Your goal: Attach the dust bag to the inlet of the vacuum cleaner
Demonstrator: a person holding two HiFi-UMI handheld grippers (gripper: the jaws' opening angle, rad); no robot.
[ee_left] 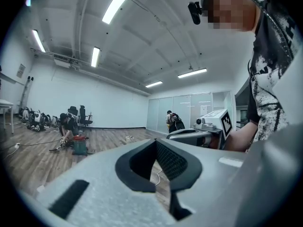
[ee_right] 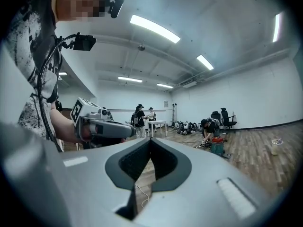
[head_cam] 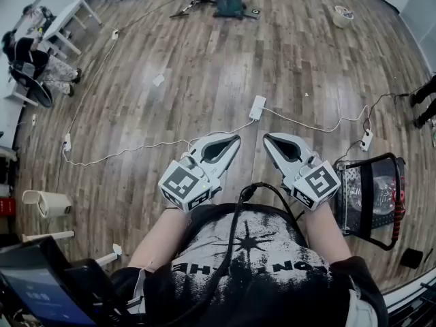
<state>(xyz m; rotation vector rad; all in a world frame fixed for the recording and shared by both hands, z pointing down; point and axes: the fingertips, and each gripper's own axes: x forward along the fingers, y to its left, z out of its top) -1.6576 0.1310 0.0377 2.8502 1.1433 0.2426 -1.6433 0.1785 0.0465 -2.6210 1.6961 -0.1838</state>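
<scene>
The left gripper (head_cam: 236, 139) and right gripper (head_cam: 268, 139) are closed and empty, far from the vacuum cleaner (head_cam: 229, 3).

White power strip (head_cam: 257, 107) on wooden floor (head_cam: 204, 60)

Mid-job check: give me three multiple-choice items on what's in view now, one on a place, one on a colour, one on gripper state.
1. Where is the power strip?
A. On the floor, ahead of the left gripper and right gripper
B. On a table
C. In the person's lap

2. What colour is the body of the canister far across the floor?
A. Yellow
B. Teal
C. White

3. How are the two grippers?
A. Both open
B. Both shut on a bag
C. Both shut, empty

Answers:
1. A: it lies just beyond the gripper tips.
2. B: teal under a red top.
3. C: each gripper view shows its jaws together with nothing between.
</scene>
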